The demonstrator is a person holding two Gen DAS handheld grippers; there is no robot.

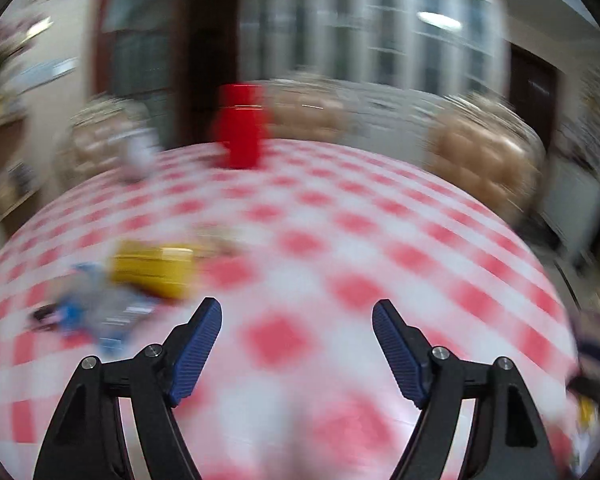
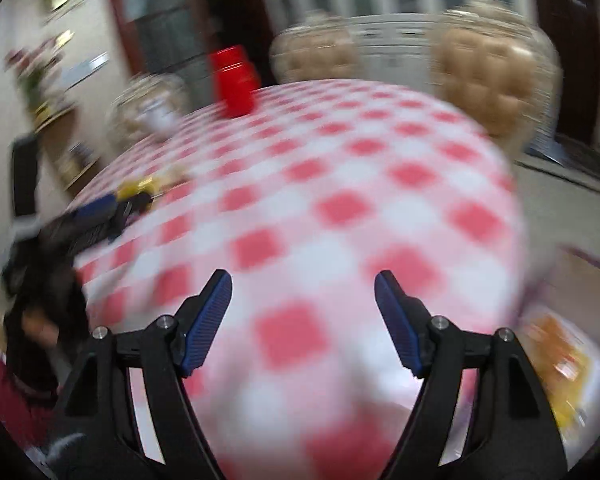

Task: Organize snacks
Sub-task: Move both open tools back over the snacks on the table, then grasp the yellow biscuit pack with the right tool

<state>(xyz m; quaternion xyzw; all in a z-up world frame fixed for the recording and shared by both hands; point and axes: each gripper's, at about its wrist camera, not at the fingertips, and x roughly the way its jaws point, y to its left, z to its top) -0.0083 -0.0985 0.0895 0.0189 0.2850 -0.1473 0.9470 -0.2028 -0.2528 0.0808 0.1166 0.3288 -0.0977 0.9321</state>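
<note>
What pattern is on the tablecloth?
The tablecloth has a red-and-white check, a gingham pattern. It shows best in the right wrist view.

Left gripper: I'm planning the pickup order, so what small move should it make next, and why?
Probably swing toward the yellow snack pack and line up over it. The left gripper is open and empty above the checked tablecloth, and that pack lies just ahead to its left beside a blue packet.
</note>
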